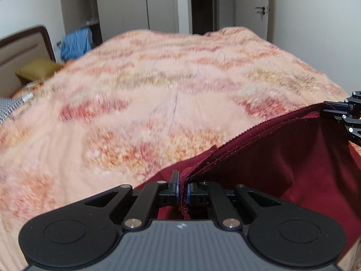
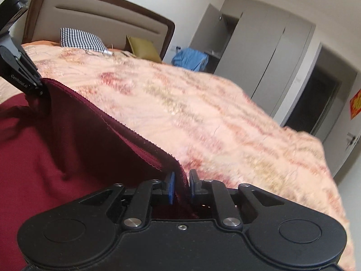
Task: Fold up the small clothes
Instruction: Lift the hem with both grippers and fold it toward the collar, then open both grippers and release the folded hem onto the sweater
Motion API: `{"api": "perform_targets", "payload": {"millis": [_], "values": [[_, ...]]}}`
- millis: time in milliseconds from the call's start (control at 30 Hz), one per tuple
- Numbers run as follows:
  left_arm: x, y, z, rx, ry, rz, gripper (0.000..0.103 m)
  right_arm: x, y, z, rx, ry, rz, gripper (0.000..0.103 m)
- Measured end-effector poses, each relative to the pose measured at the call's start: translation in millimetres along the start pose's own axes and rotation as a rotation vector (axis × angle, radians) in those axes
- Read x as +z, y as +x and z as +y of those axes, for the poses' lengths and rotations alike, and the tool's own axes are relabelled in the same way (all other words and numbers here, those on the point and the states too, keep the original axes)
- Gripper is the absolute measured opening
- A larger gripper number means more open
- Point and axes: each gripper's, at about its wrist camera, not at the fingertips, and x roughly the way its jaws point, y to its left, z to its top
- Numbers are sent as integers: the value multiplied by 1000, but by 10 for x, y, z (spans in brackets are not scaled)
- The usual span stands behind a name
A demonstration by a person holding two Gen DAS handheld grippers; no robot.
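Note:
A dark red garment (image 1: 282,158) hangs between my two grippers above the bed; it also shows in the right wrist view (image 2: 67,149). My left gripper (image 1: 183,188) is shut on one end of its hemmed edge. My right gripper (image 2: 182,186) is shut on the other end of that edge. The edge is stretched fairly taut between them. The right gripper shows at the right side of the left wrist view (image 1: 338,110), and the left gripper at the left side of the right wrist view (image 2: 33,85). The rest of the garment drapes below.
A peach patterned bedspread (image 1: 158,94) covers the bed (image 2: 225,117). At the head are a brown headboard (image 2: 101,15), a checked pillow (image 2: 81,40) and an olive cushion (image 2: 144,47). A blue cloth (image 1: 76,43), wardrobes (image 1: 135,4) and a dark doorway (image 1: 203,4) stand behind.

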Motion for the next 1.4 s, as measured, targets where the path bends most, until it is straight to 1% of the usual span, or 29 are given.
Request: {"api": "perform_targets", "payload": {"millis": [67,100,133,167,200,267,300,333,400,467,533,633,700,800,867,933,967,1033,1100,1167,1267,1333,1400], "values": [[-17,101,32,0,-25,25,11,-45,83,-116,19,27,0,27],[-22,143,52,-1,-36,31,17,-66,83,-136,32,44,-1,40],[-40,179,75,2,-45,37,29,-78,100,-170,42,62,-3,55],[-52,185,76,10,-51,40,37,-99,95,-176,46,78,-7,63],[-72,169,79,19,-58,39,56,-115,81,-188,51,90,-13,71],[-96,133,99,26,-77,27,73,-161,13,-190,62,101,-26,81],[-110,87,108,23,-86,21,79,-194,-37,-190,61,101,-36,89],[-131,56,127,18,-93,14,85,-229,-92,-173,57,97,-44,95],[-162,-56,121,26,-101,-1,93,-300,-166,-155,44,91,-49,98],[-212,-160,112,33,-96,-26,95,-368,-202,-117,40,91,-39,99],[-280,-278,69,34,-87,-63,100,-471,-227,-80,36,89,-26,101],[-380,-397,-14,21,-50,-101,103,-597,-185,-41,14,88,-4,102],[-443,-372,-100,14,-5,-89,103,-658,-117,-50,-19,99,1,102],[-520,-203,-231,33,63,-33,103,-714,-20,-93,-86,129,-9,102],[-557,-76,-264,67,89,-20,102,-757,53,-153,-141,161,-12,102],[-537,23,-256,128,83,-30,102,-813,128,-230,-213,204,-10,102],[-515,55,-217,153,64,-38,102,-846,161,-276,-244,233,-10,102],[-472,130,-86,190,-8,-57,102,-921,215,-390,-275,310,-11,102],[-447,190,94,219,-95,-68,102,-1014,262,-500,-270,392,-7,102],[-466,258,274,245,-190,-73,102,-1078,302,-597,-238,453,5,102],[-586,322,517,200,-346,-91,103,-1104,344,-635,-209,479,18,102],[-684,338,574,185,-388,-127,103,-1122,372,-629,-196,485,27,103],[-777,341,569,182,-398,-177,103,-1147,383,-632,-178,505,30,102]]}}
